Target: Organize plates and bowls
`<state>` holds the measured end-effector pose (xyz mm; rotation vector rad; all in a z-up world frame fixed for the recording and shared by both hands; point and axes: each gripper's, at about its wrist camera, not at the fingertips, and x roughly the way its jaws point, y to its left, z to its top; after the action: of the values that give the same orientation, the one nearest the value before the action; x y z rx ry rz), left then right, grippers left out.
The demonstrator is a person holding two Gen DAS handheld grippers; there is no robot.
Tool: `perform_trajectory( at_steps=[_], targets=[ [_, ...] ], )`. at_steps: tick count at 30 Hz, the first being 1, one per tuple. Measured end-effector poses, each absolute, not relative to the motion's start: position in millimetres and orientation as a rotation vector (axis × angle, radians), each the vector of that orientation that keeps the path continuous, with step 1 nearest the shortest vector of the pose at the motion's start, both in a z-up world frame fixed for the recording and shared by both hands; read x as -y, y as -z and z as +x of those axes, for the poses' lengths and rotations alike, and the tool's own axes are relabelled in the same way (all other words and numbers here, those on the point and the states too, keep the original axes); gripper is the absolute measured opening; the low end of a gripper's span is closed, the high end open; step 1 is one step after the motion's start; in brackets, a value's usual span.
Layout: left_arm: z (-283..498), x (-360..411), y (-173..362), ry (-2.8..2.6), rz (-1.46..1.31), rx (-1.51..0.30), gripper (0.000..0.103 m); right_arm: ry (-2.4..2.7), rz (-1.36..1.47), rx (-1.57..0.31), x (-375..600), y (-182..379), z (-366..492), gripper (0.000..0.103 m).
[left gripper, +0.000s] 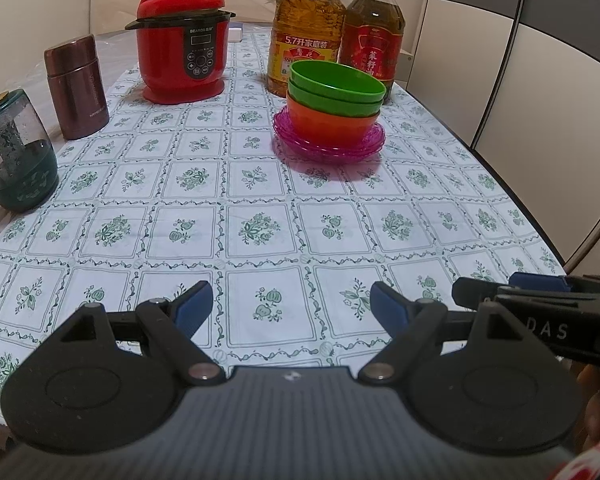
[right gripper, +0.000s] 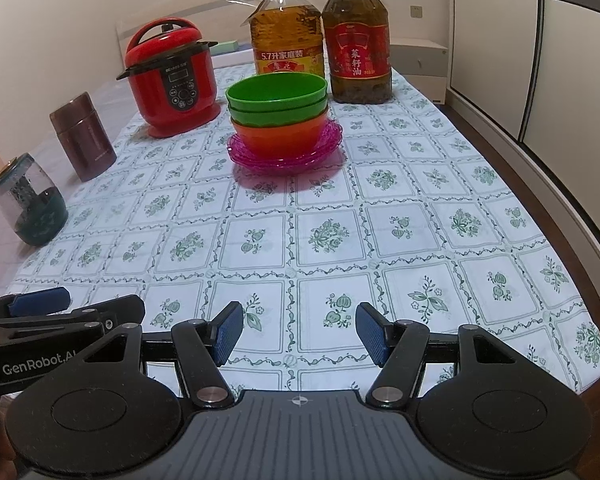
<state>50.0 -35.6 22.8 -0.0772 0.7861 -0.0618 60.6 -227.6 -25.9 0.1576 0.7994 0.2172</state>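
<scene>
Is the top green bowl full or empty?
Empty as far as visible: the top green bowl sits upright, showing only bare green inside; its bottom is hidden.

Two green bowls (left gripper: 337, 84) sit nested on top of one orange bowl (left gripper: 332, 124), which makes three bowls in one stack. Under them lies a pile of pink plates (left gripper: 328, 146); at least two rims show, though the exact number cannot be told. At the far end stand two big oil bottles: one yellow-capped (left gripper: 306, 32), one with a red label (left gripper: 370, 36). There is one red cooker (left gripper: 182, 36), one brown flask (left gripper: 78, 88) and one green jar (left gripper: 16, 156) on the left.
</scene>
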Motion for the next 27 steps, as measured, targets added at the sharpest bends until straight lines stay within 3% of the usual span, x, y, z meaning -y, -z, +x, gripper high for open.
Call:
perform_trajectory(
  at_steps=[27],
  targets=[
    [52.7,36.2,-22.7,0.064,-0.071,-0.781,0.084,-0.214,0.156,-0.797,227.8,24.2,62.8,0.062]
  ],
)
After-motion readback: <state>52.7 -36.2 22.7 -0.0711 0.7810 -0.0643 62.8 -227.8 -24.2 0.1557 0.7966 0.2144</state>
